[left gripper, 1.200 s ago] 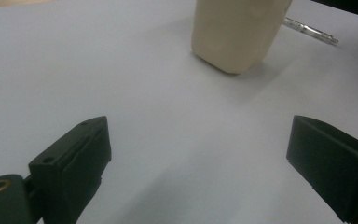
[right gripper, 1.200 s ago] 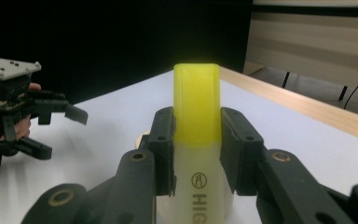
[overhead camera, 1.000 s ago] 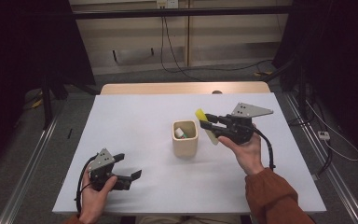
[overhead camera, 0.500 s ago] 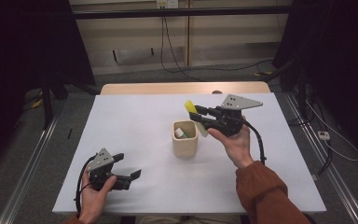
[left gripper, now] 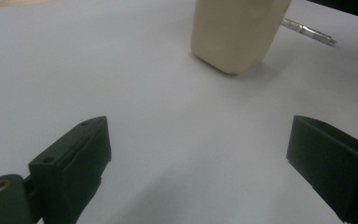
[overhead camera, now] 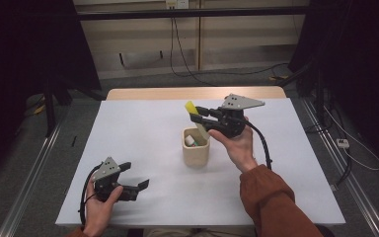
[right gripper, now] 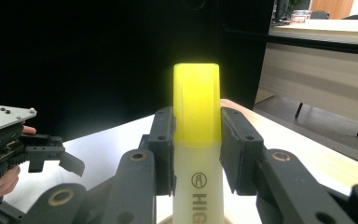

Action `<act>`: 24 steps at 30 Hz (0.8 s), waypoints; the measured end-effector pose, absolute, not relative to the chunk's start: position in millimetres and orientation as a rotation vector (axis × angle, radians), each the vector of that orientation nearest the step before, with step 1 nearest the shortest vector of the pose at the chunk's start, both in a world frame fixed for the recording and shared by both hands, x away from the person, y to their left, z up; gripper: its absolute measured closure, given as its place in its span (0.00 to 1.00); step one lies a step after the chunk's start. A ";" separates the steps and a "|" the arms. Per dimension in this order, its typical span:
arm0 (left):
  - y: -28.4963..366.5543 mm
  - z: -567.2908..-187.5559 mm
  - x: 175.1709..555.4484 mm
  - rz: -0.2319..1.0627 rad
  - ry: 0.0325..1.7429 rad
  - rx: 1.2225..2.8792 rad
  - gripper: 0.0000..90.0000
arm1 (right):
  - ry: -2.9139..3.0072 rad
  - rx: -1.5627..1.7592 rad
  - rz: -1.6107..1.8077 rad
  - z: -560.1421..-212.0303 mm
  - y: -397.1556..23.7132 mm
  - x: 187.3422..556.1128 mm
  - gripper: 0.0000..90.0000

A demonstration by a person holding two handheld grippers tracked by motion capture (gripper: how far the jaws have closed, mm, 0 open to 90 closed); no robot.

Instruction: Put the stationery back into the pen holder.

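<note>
Fingers of right gripper [overhead camera: 197, 114] clamped on yellow highlighter [overhead camera: 195, 114], held just above beige cup [overhead camera: 196, 149] — drop-in not done yet.

Counter [overhead camera: 143, 128]: white sheet, cup standing near its middle w/ one small whitish item [overhead camera: 190, 140] already inside, so part of the loading looks done. Right gripper view: highlighter [right gripper: 196, 140] sits upright between the pads, cap end sticking out past them, both sides pressed tight. Left gripper [overhead camera: 137, 185] rests low at counter's near-left corner, well apart from cup; its fingers [left gripper: 77, 158] stand wide, nothing btwn them. Thin pen [left gripper: 309, 31] lies on counter just behind cup in left gripper view, prob still to go. Left to do, by my read: lower highlighter into cup, release, then fetch pen.
</note>
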State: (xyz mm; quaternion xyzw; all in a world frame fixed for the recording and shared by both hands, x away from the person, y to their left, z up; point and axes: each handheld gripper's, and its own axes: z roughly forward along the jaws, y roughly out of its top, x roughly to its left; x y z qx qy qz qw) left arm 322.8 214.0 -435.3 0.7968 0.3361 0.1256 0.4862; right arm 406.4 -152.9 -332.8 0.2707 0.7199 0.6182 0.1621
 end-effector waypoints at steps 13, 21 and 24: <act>214.1 -435.7 323.2 0.303 0.816 1.940 0.07 | 2.065 0.796 1.755 -347.4 -142.3 417.6 0.75; 214.5 -435.5 322.9 0.303 0.821 1.934 0.07 | 2.073 0.823 1.747 -358.0 -140.3 423.2 0.75; 214.8 -435.6 323.0 0.302 0.820 1.936 0.07 | 2.075 0.843 1.738 -363.5 -142.4 424.9 0.75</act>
